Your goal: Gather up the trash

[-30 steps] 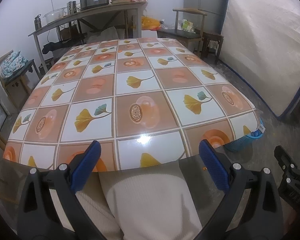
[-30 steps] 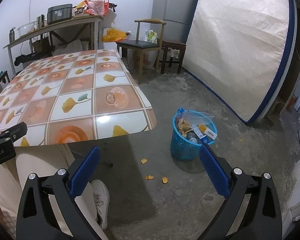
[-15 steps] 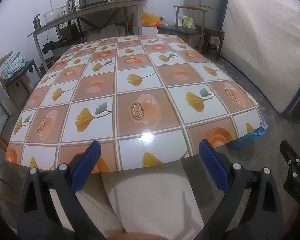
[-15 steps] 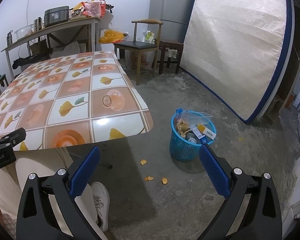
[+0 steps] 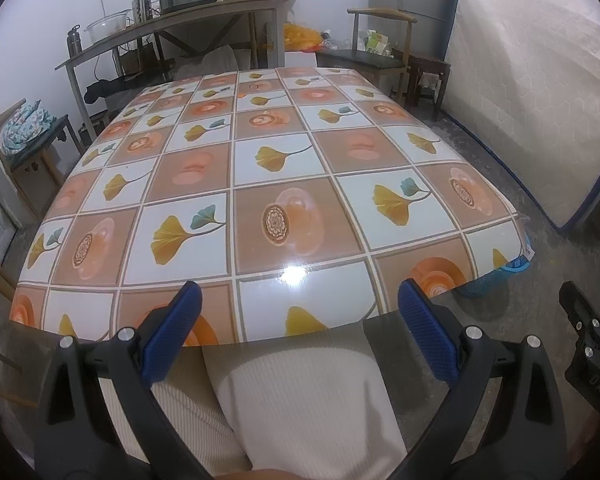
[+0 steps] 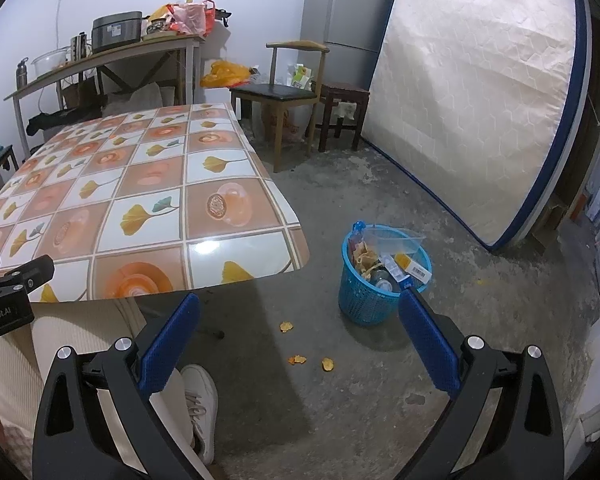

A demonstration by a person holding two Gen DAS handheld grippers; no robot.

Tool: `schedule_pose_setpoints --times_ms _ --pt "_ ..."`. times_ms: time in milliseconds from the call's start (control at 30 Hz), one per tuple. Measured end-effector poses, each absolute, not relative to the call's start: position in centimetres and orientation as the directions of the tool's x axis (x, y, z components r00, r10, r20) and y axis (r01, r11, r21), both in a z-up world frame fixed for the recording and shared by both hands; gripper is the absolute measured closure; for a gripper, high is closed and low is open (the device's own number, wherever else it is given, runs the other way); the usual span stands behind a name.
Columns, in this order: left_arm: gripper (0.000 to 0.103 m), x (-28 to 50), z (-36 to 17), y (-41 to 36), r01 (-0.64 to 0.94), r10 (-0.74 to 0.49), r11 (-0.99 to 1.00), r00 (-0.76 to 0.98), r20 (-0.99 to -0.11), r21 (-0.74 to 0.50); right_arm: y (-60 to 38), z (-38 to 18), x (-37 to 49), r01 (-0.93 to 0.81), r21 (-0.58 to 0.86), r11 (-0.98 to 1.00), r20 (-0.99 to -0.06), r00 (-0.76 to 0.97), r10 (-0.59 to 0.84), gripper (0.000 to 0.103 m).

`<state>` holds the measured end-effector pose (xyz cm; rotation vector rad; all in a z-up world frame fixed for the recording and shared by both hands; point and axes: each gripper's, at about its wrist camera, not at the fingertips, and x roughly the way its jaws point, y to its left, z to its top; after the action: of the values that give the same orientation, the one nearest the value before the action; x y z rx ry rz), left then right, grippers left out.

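Beside the glossy floral-tiled table [image 6: 148, 216], both grippers empty, fingers spread apart.
Blue plastic trash basket [image 6: 374, 292] sits just beyond right gripper [image 6: 298, 334] right finger; orange scraps [image 6: 300, 359] on concrete floor between its fingers. Left gripper [image 5: 298, 330] over table's near edge.

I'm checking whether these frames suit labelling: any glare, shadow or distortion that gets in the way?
Left wrist view: a bright glare spot on the table near its front edge; straight edges bow from the fisheye. Right wrist view: the same glare on the table, and a dark shadow on the floor under it; the scraps and basket stay sharp.
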<state>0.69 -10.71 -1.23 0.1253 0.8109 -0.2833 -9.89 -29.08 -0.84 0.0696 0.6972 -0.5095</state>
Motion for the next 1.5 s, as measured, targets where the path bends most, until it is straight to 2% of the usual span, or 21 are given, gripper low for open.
schedule_pose_setpoints --times_ms 1500 --pt "0.008 1.05 -1.74 -10.24 0.293 -0.2 0.956 0.641 -0.741 -0.005 -28.45 -0.62 -9.59 0.464 -0.119 0.878 -0.629 0.649 -0.428 0.006"
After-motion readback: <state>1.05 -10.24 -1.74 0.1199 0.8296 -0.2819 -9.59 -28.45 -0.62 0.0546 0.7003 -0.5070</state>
